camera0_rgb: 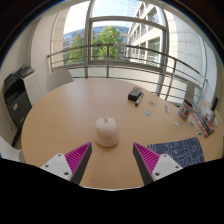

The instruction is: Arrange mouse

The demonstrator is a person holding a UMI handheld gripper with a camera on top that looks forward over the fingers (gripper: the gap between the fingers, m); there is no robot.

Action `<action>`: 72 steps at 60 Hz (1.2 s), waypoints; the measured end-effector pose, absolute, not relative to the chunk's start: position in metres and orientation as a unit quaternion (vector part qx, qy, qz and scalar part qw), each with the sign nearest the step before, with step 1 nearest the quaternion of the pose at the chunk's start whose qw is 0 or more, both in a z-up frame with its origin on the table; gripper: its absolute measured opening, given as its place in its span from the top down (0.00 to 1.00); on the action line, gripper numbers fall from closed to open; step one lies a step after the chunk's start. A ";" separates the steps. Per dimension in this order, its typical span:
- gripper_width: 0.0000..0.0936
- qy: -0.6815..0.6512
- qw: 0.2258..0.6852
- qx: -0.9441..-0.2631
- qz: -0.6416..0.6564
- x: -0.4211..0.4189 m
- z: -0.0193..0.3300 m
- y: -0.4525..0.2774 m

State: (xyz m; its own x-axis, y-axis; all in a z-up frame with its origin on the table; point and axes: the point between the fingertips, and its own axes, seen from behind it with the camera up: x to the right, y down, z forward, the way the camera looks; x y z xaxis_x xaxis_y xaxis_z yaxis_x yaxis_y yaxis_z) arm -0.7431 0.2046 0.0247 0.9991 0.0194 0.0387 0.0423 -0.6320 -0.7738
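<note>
mouse (pixel 106 129) on table (pixel 60 120) just ahead of tool (pixel 111 160), mousepad (pixel 183 152) at right, printer (pixel 17 97) far left

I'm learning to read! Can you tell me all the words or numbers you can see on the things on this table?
No text can be read here.
White mouse, just ahead of the open fingers: no mark visible.
Dark patterned mat: pale marks, too small to read.
Small items across the table: too small to read.

Open claw (pixel 112 160) — mouse (pixel 106 130) just ahead
</note>
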 end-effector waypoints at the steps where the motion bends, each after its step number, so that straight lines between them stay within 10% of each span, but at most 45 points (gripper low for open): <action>1: 0.09 -0.021 0.427 -0.904 -0.012 -0.745 0.021 0.214; 34: 0.56 -0.065 0.429 -0.900 0.031 -0.767 -0.006 0.302; 55: 0.56 -0.017 0.581 -0.813 0.023 -0.675 0.225 0.222; 63: 0.56 0.027 0.546 -0.837 -0.020 -0.573 0.192 0.174; 72: 0.56 0.037 0.465 -0.883 -0.060 -0.494 0.079 0.135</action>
